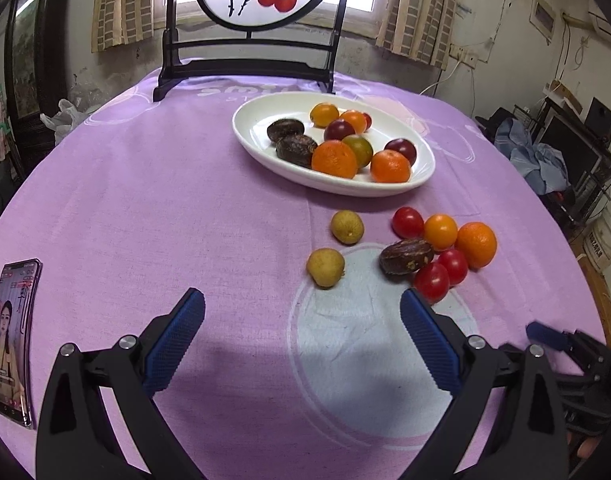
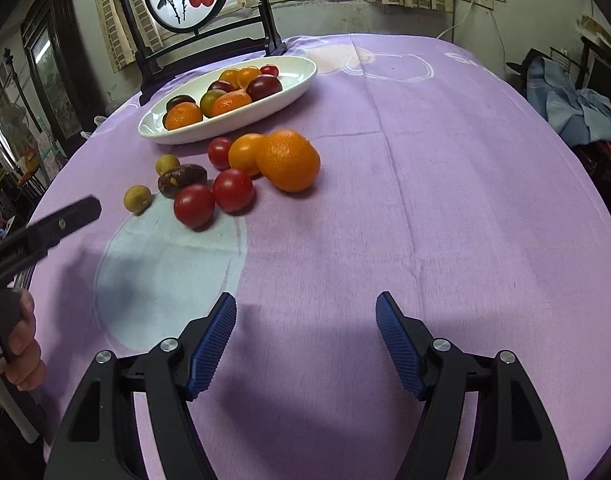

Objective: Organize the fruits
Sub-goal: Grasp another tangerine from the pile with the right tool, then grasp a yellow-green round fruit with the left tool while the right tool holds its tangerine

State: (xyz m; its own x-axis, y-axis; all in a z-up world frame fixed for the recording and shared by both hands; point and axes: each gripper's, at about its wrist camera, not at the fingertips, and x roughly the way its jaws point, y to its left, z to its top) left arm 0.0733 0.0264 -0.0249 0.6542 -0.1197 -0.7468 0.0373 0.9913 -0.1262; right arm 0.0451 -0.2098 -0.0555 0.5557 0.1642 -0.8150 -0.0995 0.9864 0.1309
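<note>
On the tablecloth (image 1: pixel 145 200): plate (image 1: pixel 265 156) at one o'clock, holding a heap of fruit (image 1: pixel 341 140). Nearer, at two o'clock, loose fruit (image 1: pixel 437 248) clustered and touching; two small ones (image 1: pixel 325 268) just left of it. Phone (image 1: pixel 11 344) at nine o'clock. Screen stand (image 1: pixel 249 68) behind the plate, at twelve.

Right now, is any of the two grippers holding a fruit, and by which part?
Nothing is held. The left gripper and the right gripper are both open, with only purple tablecloth between their fingers.
</note>
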